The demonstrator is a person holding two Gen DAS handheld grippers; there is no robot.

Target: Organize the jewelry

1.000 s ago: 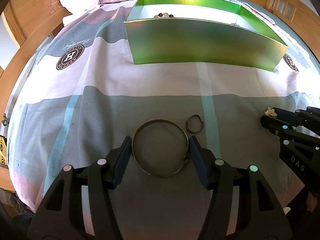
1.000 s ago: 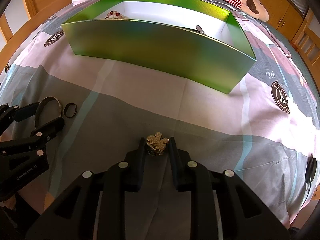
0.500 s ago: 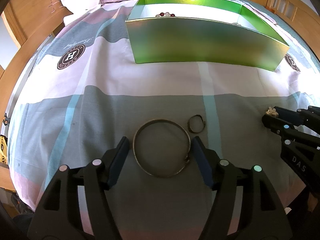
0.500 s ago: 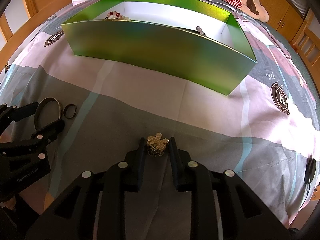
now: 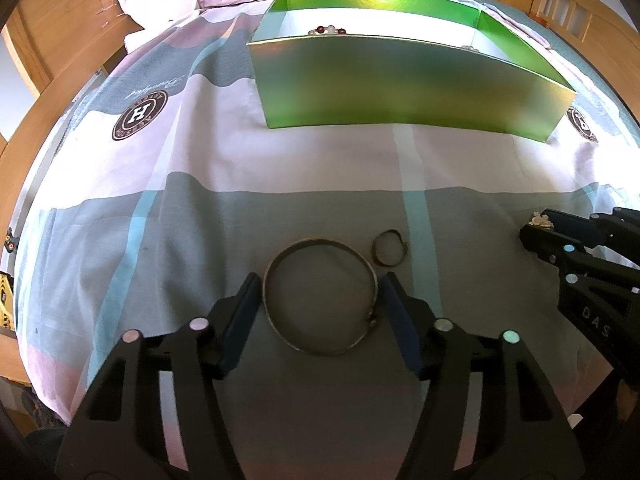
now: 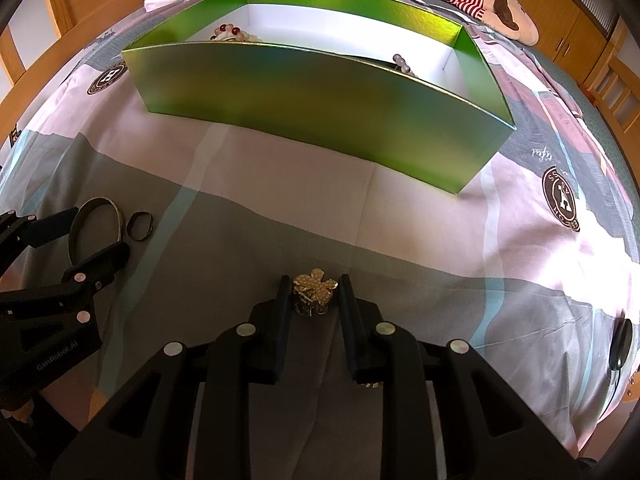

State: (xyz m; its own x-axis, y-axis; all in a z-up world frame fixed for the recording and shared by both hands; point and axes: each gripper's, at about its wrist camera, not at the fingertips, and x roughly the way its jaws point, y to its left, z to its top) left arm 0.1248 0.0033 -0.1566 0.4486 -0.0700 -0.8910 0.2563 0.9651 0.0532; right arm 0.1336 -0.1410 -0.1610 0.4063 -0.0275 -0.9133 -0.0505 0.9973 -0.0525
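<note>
Bed with a pink/grey/teal patchwork sheet [image 5: 304,160], wooden frame around it; green box [image 5: 404,84] sits further up the bed, white inside, a few beads [image 5: 326,31] already showing above its rim. Left gripper [image 5: 320,300] straddles a thin dark metal bangle [image 5: 320,296] lying flat on the sheet; jaws are closing, bangle between them, left pad looks a hair off the rim, right pad at or near the clasp side, so no grip yet. Risk: the hoop is thin and springy with a small clasp [image 5: 372,318], so squeezing across it could make it ovalise, pop out or tip up; soft bedding also lets it sink and the pads snag fabric. Small dark ring [image 5: 389,247] lies just beside the bangle, apart from it, and could get nudged. Right gripper [image 6: 314,300] has its jaws nearly shut around a gold pearl-studded flower brooch [image 6: 314,290]; it looks held, but the piece is lumpy, so it may rotate or slip on the way to the box.
</note>
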